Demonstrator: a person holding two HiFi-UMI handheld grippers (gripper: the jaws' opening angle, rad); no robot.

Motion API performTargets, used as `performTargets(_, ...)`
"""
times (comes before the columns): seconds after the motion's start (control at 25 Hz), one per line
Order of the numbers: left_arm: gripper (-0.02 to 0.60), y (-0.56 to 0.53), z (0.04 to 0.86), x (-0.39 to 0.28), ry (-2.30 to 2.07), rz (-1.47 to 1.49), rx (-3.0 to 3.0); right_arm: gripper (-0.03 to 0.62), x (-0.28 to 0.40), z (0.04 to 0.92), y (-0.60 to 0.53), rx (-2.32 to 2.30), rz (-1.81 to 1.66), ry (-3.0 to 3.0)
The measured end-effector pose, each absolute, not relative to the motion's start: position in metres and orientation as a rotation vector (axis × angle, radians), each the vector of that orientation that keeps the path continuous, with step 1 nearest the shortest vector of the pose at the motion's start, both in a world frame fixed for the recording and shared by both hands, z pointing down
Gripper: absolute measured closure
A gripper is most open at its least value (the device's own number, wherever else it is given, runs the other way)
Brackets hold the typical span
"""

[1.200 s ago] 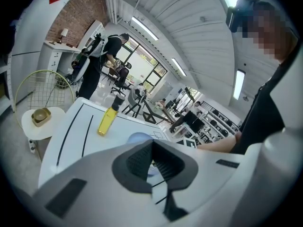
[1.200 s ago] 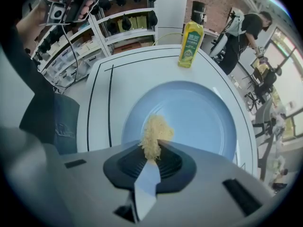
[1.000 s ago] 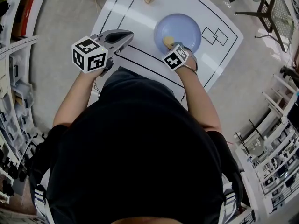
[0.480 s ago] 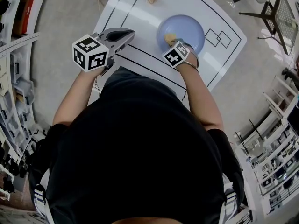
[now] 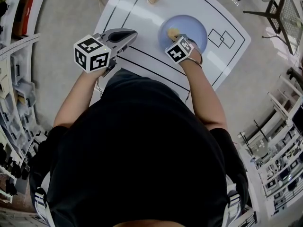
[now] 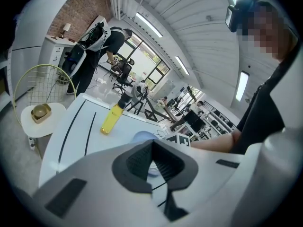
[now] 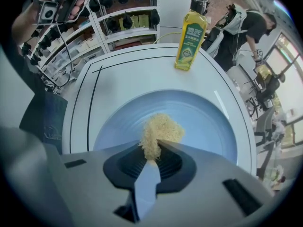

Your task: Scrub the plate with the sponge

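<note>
Left gripper [image 5: 127, 34] is parked over the near left edge of the white table [image 5: 137, 13], jaws pressed together with nothing between them, well apart from the action. Look along its tips: the yellow bottle [image 6: 112, 117] stands upright ahead and off to its left, and the blue plate [image 6: 142, 137] peeks up straight ahead, just over the jaws. Across now to the right gripper [image 5: 174, 37], and this is the busy one. Its jaws are clamped tight on the yellow sponge [image 7: 158, 131], which bulges out past the tips and sits against the plate's floor. From overhead, the sponge is on the left part of the dish, nearer this gripper than the far rim. The plate lies flat on the table, directly under and ahead of this gripper, blue surface showing on every side of the sponge. Beyond the plate's far rim, a touch right of this gripper's line, the bottle stands clear of the plate.
</note>
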State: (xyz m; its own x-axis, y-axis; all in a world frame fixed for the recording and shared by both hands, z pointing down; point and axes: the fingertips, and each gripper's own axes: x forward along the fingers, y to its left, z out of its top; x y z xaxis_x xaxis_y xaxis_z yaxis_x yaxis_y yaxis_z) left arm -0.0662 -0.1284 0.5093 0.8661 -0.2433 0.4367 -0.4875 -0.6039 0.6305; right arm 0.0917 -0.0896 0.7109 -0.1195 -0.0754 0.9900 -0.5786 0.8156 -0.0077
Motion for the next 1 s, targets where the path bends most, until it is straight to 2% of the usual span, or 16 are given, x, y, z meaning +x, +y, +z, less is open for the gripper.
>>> performTargets(1.0, 0.575, -0.123, 0.513, -0.055, -0.503, 0.4, 2.239, 0.549, 0.154, 0.712, -0.122, 0.684, 0.53, -1.579)
